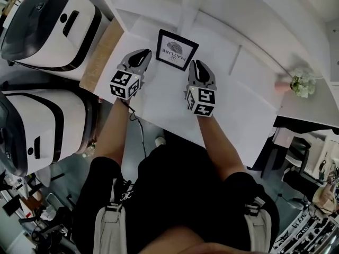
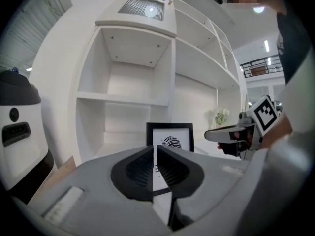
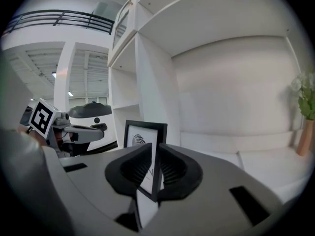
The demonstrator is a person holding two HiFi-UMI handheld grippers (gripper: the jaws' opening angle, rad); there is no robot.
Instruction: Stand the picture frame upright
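Observation:
The black picture frame [image 1: 176,49] with a white print stands upright on the white shelf top [image 1: 238,105], facing me. My left gripper [image 1: 142,53] is just left of the frame and clear of it. Its jaws are drawn together to a thin slit with nothing in it [image 2: 155,149], and the frame [image 2: 170,137] shows beyond them. My right gripper [image 1: 196,62] sits close to the frame's right edge. In the left gripper view the right gripper [image 2: 231,133] stops short of that edge. Its jaws [image 3: 153,149] stand slightly apart, and the frame [image 3: 142,134] shows past them.
Two large white machines [image 1: 47,25] [image 1: 37,126] stand on the left beside a wooden panel [image 1: 103,52]. A small vase of flowers [image 1: 302,83] is at the far right of the surface. White shelf compartments [image 2: 128,77] rise behind the frame.

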